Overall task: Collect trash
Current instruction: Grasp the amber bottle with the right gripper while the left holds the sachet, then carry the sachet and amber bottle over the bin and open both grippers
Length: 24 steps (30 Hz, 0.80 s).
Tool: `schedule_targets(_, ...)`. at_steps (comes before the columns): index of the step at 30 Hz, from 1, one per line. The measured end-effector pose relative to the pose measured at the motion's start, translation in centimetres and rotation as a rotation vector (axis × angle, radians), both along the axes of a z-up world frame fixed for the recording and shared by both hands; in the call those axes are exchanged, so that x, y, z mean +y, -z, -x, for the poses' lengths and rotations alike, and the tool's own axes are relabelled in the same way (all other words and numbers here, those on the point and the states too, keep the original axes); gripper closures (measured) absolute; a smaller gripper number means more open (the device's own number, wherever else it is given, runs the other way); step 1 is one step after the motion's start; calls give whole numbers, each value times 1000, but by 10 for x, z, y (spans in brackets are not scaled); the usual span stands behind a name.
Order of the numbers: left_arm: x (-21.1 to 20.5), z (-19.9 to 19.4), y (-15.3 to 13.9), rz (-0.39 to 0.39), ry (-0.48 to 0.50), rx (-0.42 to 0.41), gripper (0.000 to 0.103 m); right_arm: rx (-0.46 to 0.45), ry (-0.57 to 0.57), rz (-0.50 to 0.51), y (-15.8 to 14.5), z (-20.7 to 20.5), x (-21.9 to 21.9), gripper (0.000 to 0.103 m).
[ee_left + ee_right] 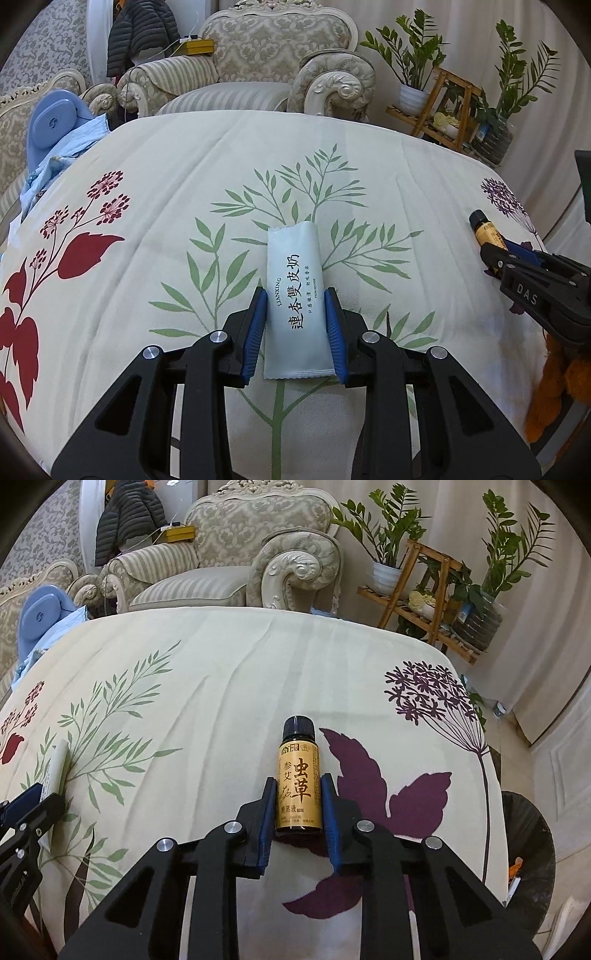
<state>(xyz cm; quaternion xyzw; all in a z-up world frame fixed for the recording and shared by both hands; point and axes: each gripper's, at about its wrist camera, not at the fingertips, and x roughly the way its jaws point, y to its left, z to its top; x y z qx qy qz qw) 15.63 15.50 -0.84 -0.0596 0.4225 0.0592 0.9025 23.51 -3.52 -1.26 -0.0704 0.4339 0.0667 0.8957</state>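
Your two pieces of trash lie flat on the flower-print table (155, 177): a pale sachet (295, 302) between the left gripper (295, 306)'s blue pads, and a small amber bottle (298, 782) with a black cap between the right gripper (298, 788)'s. Both sets of jaws stand narrow, pressing the sides of their item. Judge each hold firm before lifting; the round bottle could roll free. Raise both straight up, then carry them toward the dark bin (532, 849) off the table's right edge.
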Motion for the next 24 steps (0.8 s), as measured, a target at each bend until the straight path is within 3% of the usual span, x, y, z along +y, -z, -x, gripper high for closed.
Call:
schedule_targets(11, -15, 9, -3, -17, -1, -16, 72, -16, -12, -7, -4, 28, -11, 78)
schedule_targets(24, -70, 37, -6, 22, 65, -38, 72, -49, 45, -37, -13, 86, -61, 78)
